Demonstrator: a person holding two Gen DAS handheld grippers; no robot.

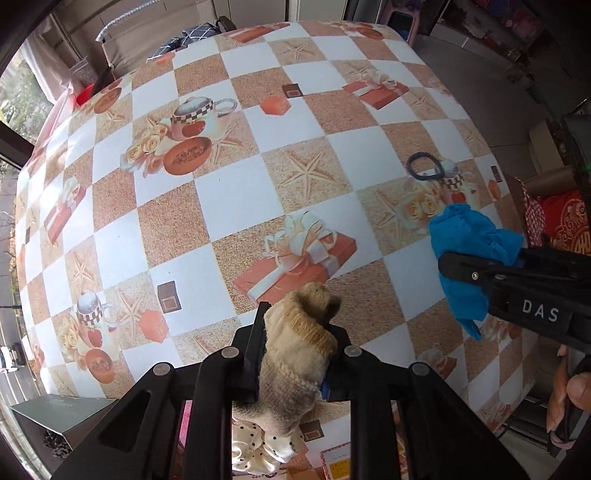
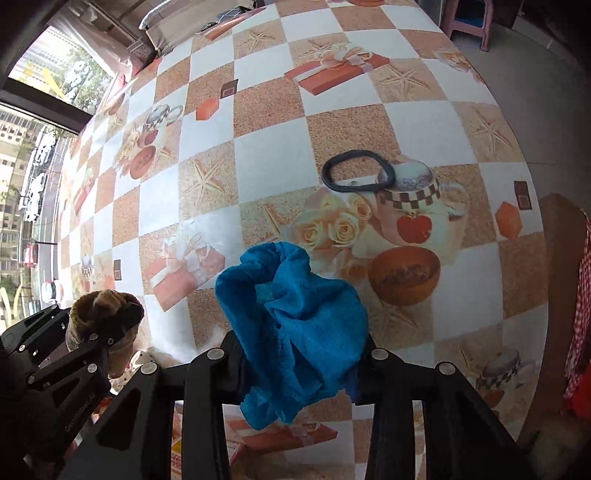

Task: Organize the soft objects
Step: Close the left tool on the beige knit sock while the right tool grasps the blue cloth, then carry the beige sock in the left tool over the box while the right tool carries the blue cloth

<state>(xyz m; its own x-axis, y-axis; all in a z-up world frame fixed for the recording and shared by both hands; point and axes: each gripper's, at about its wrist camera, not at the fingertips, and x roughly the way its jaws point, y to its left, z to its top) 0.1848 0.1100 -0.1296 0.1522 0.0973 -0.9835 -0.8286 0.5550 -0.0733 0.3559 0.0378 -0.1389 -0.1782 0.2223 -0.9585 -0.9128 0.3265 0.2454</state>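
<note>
My left gripper [image 1: 297, 325] is shut on a beige knitted sock [image 1: 295, 362] and holds it above the table; the sock also shows in the right wrist view [image 2: 103, 317]. My right gripper [image 2: 295, 347] is shut on a crumpled blue cloth [image 2: 295, 317], also held above the table; the cloth shows in the left wrist view [image 1: 469, 251] at the right. A dark hair band [image 2: 356, 171] lies flat on the checkered tablecloth [image 2: 258, 155] beyond the blue cloth; it shows in the left wrist view [image 1: 424, 166] too. A white polka-dot fabric piece [image 1: 258, 446] lies below the sock.
A grey box [image 1: 55, 413] stands at the near left table edge. A small printed card [image 1: 338, 461] lies near the front. A cardboard box with red checked fabric [image 2: 580, 295] stands off the table's right edge. A pink stool [image 2: 472, 18] stands beyond the far corner.
</note>
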